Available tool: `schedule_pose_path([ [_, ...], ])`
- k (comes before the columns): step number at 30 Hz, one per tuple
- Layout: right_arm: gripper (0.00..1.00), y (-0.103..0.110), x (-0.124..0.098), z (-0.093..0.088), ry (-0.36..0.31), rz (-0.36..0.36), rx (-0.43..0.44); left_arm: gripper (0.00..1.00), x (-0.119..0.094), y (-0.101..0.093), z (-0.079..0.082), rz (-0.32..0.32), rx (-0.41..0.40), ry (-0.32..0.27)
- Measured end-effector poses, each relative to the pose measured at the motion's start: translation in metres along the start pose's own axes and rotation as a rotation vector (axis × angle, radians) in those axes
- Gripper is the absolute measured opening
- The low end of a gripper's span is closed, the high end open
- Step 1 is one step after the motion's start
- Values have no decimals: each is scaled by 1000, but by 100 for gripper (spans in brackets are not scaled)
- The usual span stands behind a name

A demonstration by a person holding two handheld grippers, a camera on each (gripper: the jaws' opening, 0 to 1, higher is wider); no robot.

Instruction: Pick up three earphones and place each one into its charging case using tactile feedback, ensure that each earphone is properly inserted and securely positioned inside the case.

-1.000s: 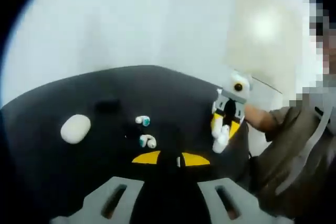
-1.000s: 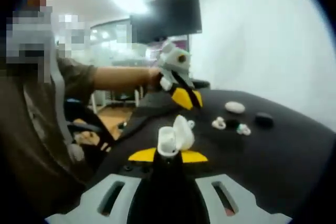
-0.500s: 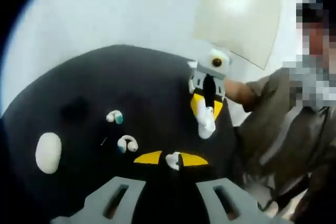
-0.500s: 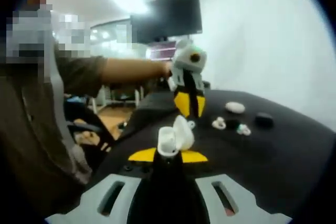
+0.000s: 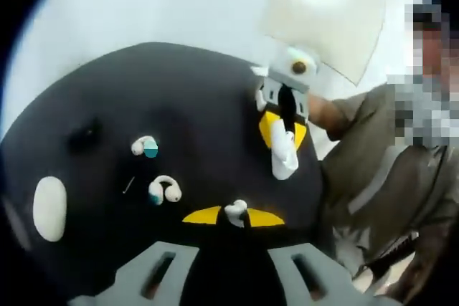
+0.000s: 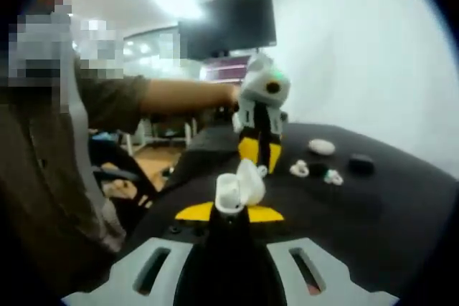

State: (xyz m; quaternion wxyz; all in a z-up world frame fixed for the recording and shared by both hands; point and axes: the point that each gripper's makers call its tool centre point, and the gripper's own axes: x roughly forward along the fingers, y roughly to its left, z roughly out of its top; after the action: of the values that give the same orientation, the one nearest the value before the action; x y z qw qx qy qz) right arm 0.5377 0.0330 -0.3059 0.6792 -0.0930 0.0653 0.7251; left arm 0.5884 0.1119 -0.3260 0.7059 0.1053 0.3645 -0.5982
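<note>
Right claw (image 6: pixel 229 214) clamping open case (image 6: pixel 239 187); left claw (image 5: pixel 242 218) pinching earphone (image 5: pixel 235 211), black table (image 5: pixel 201 98) roomy.

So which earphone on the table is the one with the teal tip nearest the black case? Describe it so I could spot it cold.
In the left gripper view, start from the black table and find the closed white case near its left edge. Up and right of that lie two loose earphones; take the upper earphone, closer to the black case. Its teal end faces right, unlike the curled lower earphone.
</note>
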Motion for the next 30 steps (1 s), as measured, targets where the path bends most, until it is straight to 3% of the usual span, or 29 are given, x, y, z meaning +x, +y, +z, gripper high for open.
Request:
schedule_pose_path([
  [4,17,1,0,0,0,1,0,9,1,-2,-1,22,19,-17],
  [11,17,2,1,0,0,0,2,9,-4,-2,0,152,73,-143],
  [17,17,2,1,0,1,-2,1,9,-8,0,-1,194,65,-214],
  [27,17,1,0,0,2,-3,7,8,-14,-17,4,277,153,-330],
  [30,17,1,0,0,1,-4,3,8,-24,-18,12,337,177,-394],
])
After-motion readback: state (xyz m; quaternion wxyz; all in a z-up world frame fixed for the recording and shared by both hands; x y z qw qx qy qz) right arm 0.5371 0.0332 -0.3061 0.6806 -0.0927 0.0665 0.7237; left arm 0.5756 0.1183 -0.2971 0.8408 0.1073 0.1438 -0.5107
